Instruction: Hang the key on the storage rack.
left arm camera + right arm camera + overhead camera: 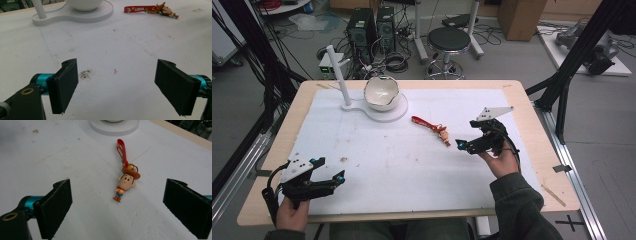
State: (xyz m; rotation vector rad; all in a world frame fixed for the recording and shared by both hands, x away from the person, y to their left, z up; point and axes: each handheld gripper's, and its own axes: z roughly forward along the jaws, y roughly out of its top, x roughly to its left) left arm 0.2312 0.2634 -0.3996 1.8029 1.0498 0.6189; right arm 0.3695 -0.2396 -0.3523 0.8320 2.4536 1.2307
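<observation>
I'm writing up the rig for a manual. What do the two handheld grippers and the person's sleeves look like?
Both the left gripper and the right gripper are black-framed, with teal fittings behind flat black padded jaws, a grey three-cornered plate on top and a black trailing cable. The right sleeve is dark grey-green.

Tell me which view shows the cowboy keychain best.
The right gripper view: the cowboy keychain lies between that gripper's open jaws, with hat, face and red strap plain. The left gripper view shows it far off, side-on. The high view shows it small, just left of the right gripper.
</observation>
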